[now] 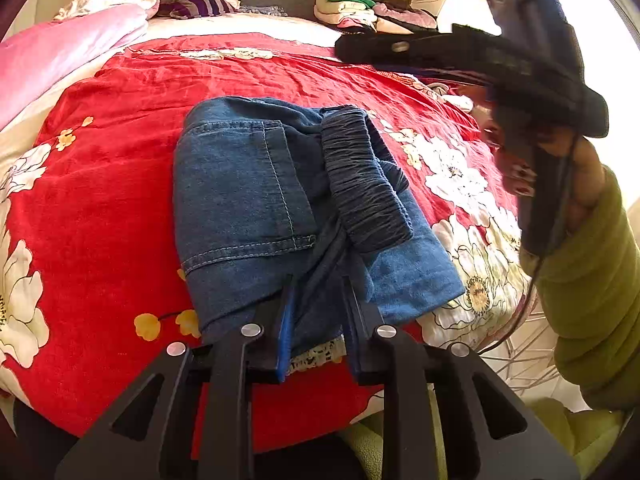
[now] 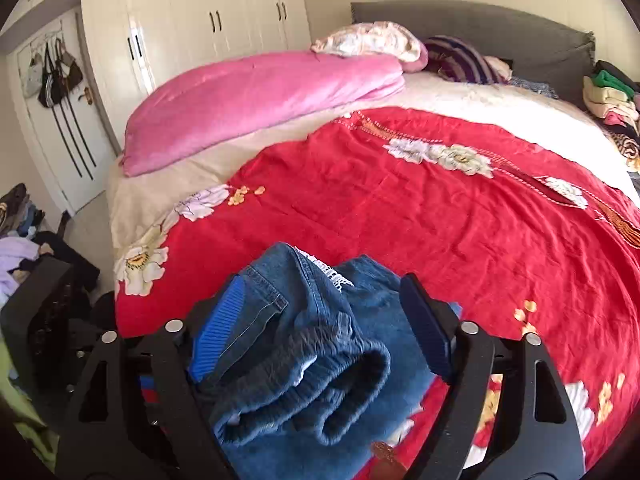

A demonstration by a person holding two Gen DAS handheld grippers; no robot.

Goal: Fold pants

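Denim pants [image 1: 280,208] lie folded into a compact bundle on the red floral bedspread [image 1: 120,240], near the foot edge of the bed. In the left wrist view the elastic waistband [image 1: 366,184] sits on top toward the right, a back pocket [image 1: 240,184] faces up on the left, and one hem corner [image 1: 424,280] juts out rightward over a white flower print.

Left gripper [image 1: 316,300] reaches into the near edge of the bundle. Its fingers [image 1: 286,320] are drawn fairly close together with a dark fold of denim between them; whether they actually clamp that cloth cannot be told from this angle.

Right gripper [image 2: 322,312] has its fingers [image 2: 218,328] spread wide on either side of the bundle, the waistband roll [image 2: 320,380] lying between them and touching neither pad clearly. In the left wrist view the same tool is visible raised at the right, held by a hand [image 1: 580,176] in a green sleeve [image 1: 596,300].

Beyond the pants the red cover runs flat and bare toward a pink folded blanket [image 2: 260,100] along the bed's left side and a grey headboard [image 2: 480,28] at the far end. Stacked clothes [image 2: 608,96] occupy the far right corner. A white wardrobe [image 2: 192,32] and a door hung with bags [image 2: 52,76] stand past the left edge, with loose clothing on the floor [image 2: 16,248] beside it.
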